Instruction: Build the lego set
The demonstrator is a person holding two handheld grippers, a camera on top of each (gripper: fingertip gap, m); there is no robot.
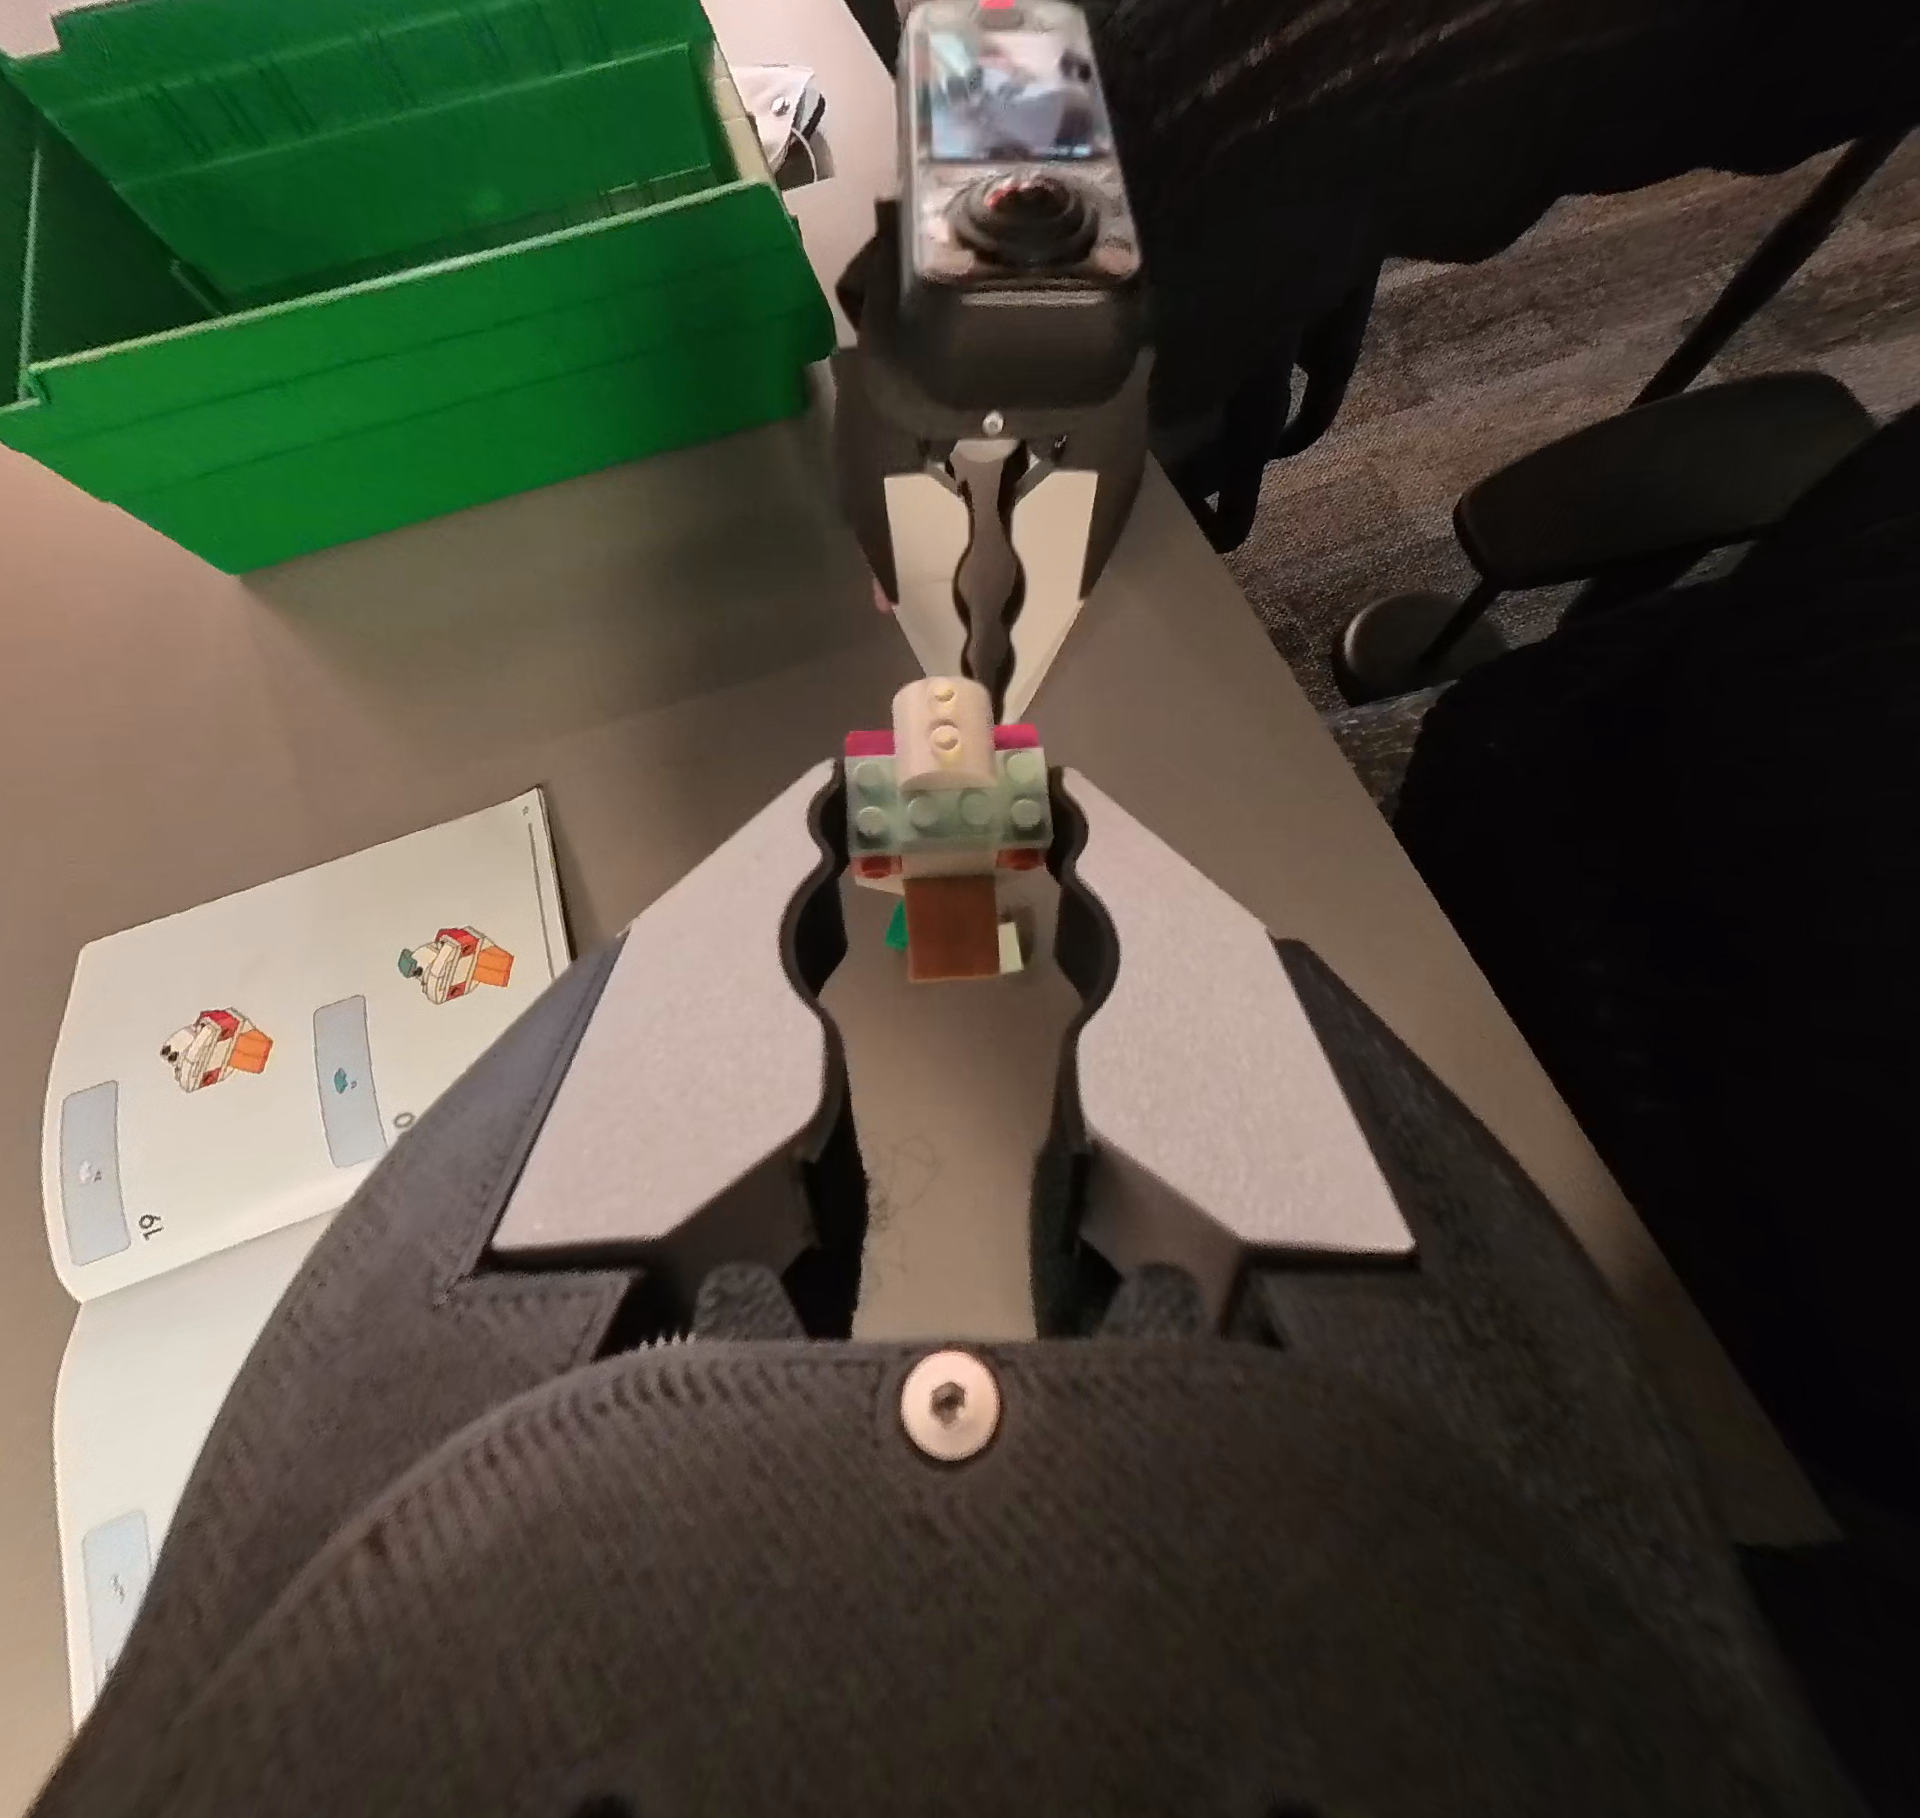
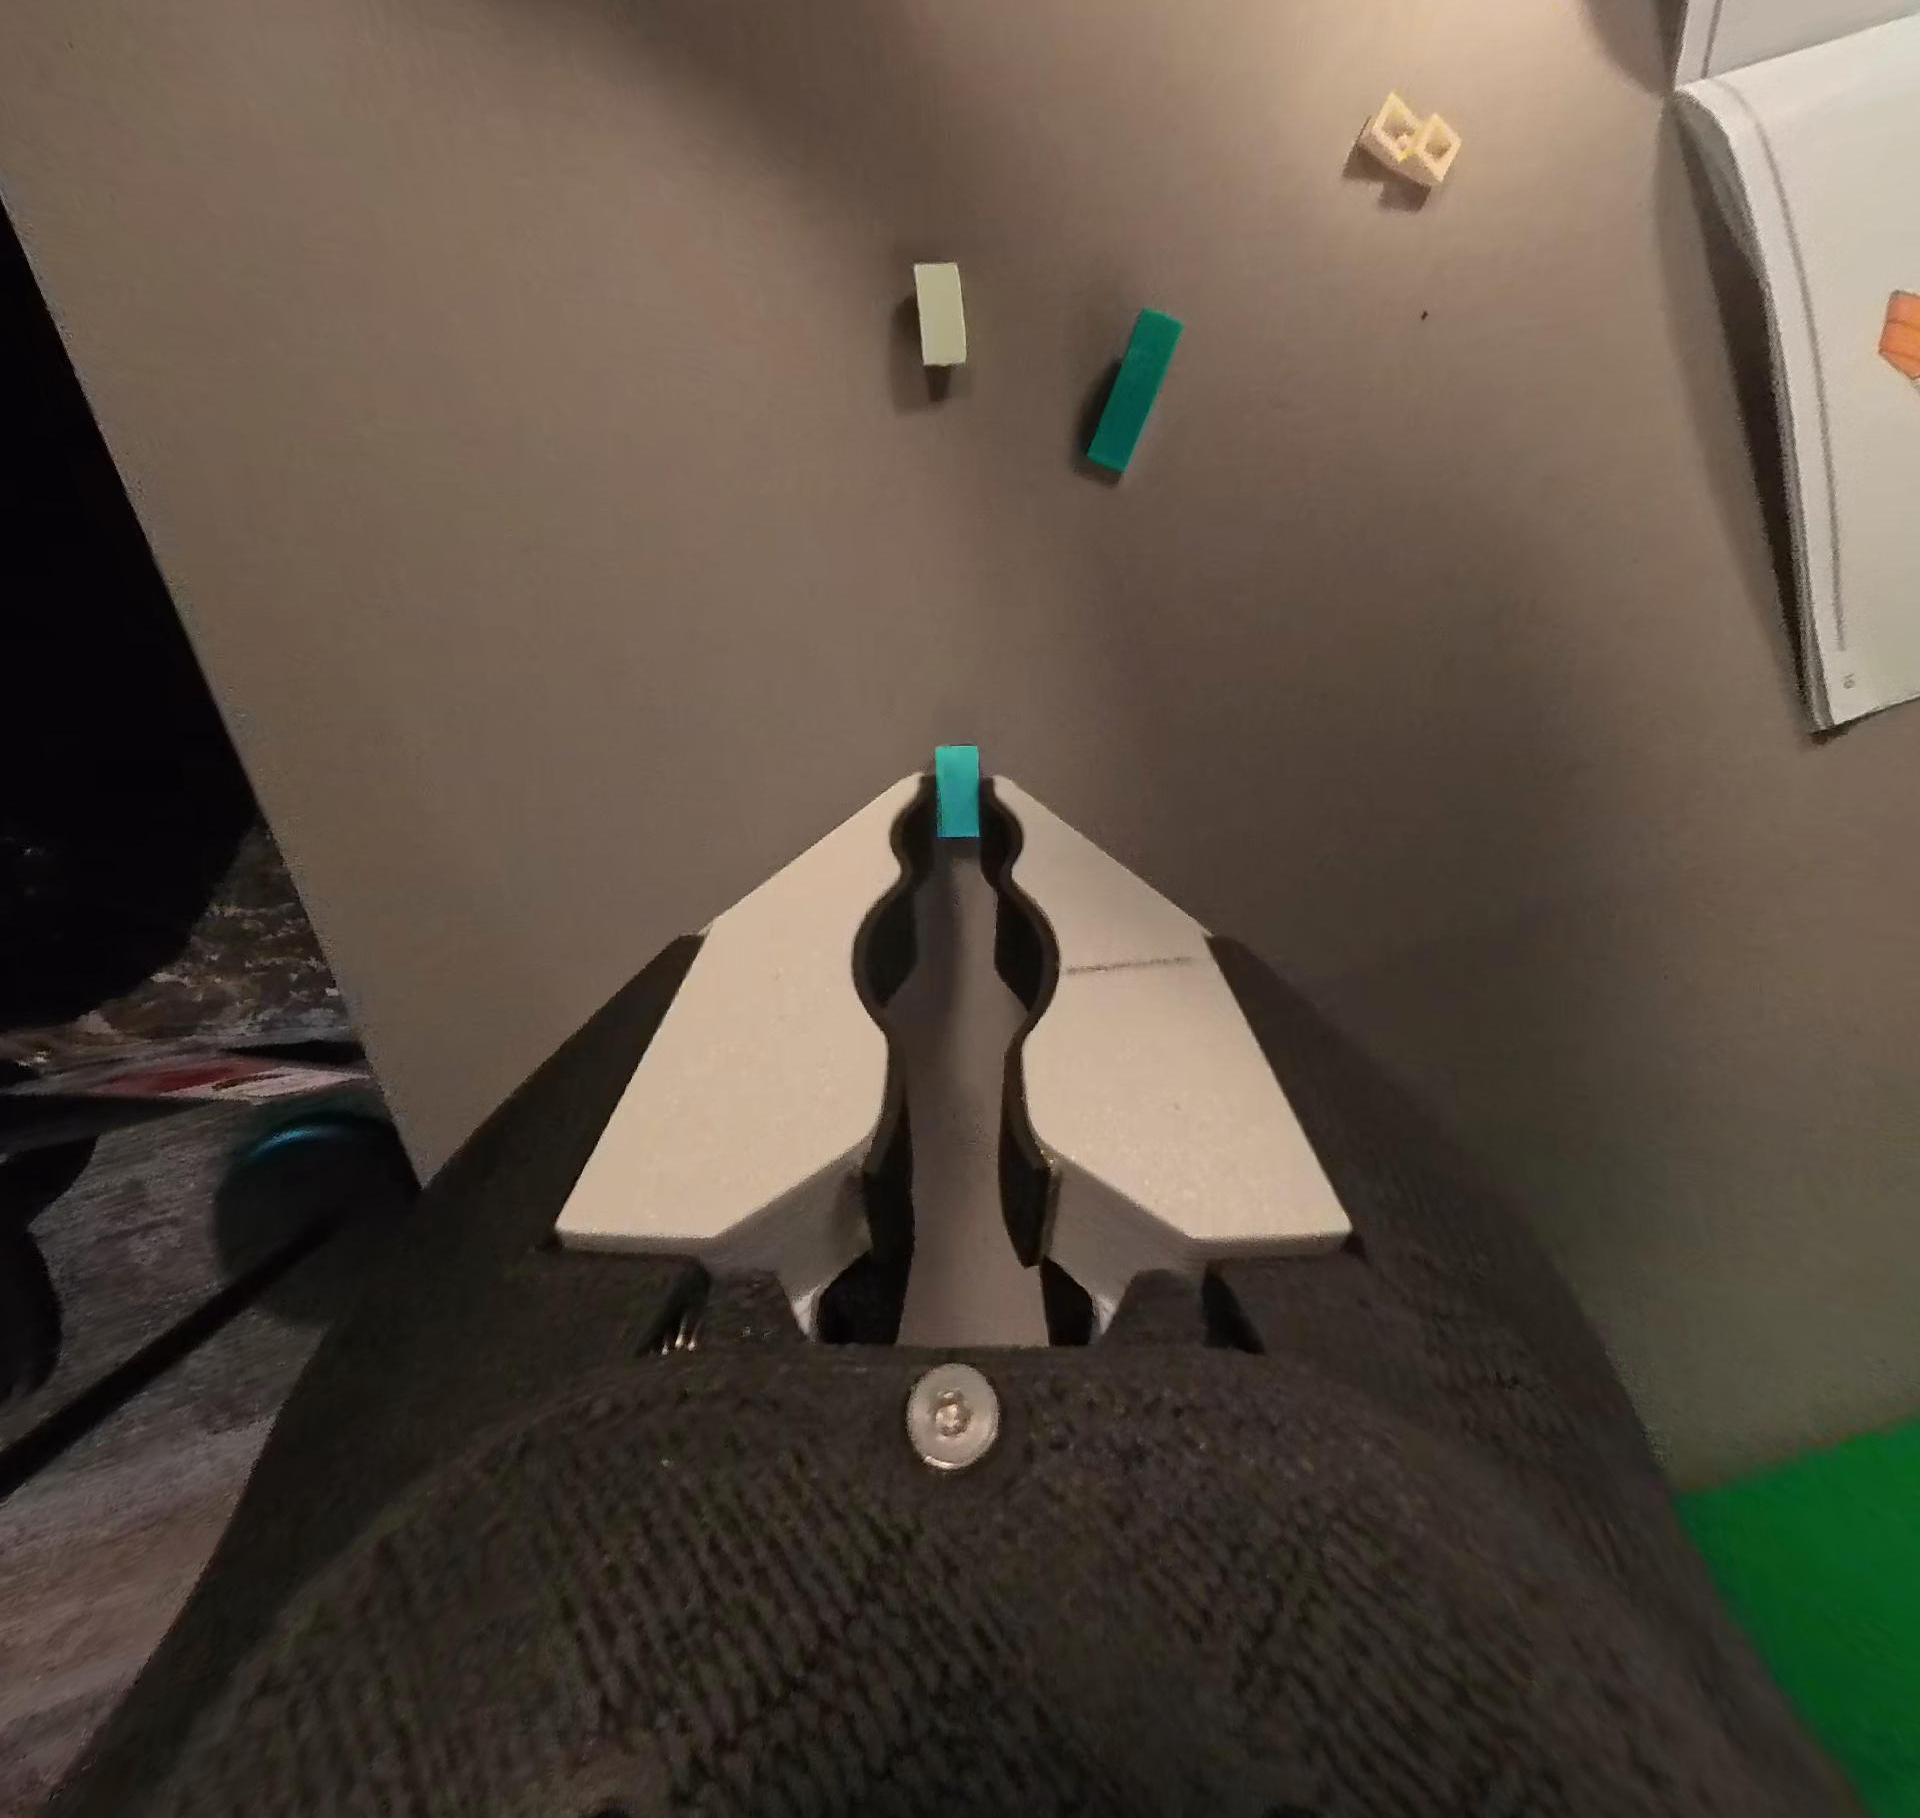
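Observation:
My left gripper (image 1: 948,812) is shut on a small lego model (image 1: 951,812), held above the table; the model has a pale green studded plate, a white curved piece on top, magenta bits behind and a brown tile below. My right gripper (image 2: 957,781) is shut on a small teal brick (image 2: 956,792) at its fingertips, above the table. In the left wrist view the right gripper (image 1: 982,667) points toward the model from the far side, close to it. Loose on the table lie a pale green brick (image 2: 941,316), a teal tile (image 2: 1135,388) and a cream piece (image 2: 1409,141).
A green plastic bin (image 1: 416,345) stands at the back left of the grey table (image 1: 364,677). An open instruction booklet (image 1: 260,1062) lies at the left; it also shows in the right wrist view (image 2: 1808,418). The table edge and dark chairs (image 1: 1662,480) are on the right.

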